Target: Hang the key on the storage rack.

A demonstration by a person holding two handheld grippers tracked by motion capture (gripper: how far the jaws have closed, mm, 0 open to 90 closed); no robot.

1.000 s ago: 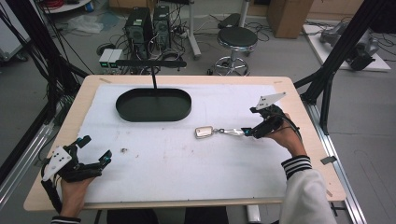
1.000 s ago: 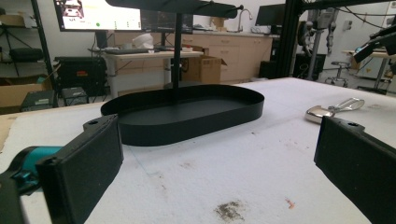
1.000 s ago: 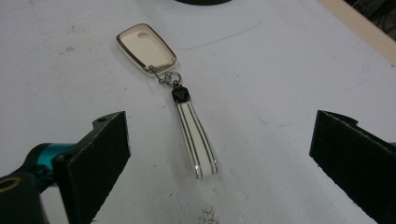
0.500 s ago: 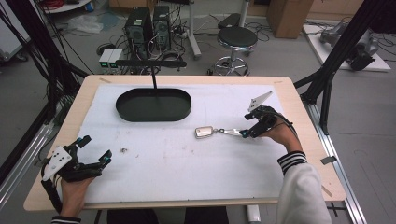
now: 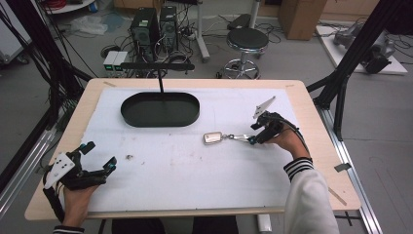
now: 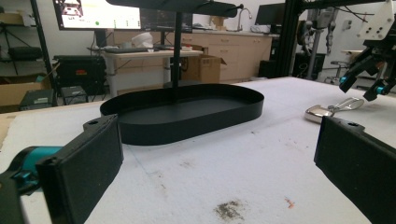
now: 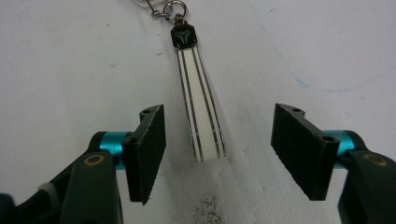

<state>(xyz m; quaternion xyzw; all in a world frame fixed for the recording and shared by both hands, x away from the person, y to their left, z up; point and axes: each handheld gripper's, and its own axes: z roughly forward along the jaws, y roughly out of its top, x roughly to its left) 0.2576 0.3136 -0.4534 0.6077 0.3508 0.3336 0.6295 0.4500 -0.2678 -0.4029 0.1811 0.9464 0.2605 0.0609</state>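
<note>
One keychain with a silver metal fob (image 5: pixel 213 138) and a white striped strap (image 7: pixel 201 109) is lying right of centre on the white-covered counter (image 5: pixel 195 185). The right gripper (image 7: pixel 217 156) is hovering over the strap's near end, its two jaws spread wide on either side and apart from it. One black oval metal tray (image 5: pixel 160 109) with an upright post is sitting at the far middle. The left gripper (image 5: pixel 100 157) is resting wide open at the near left edge, holding nothing.
</note>
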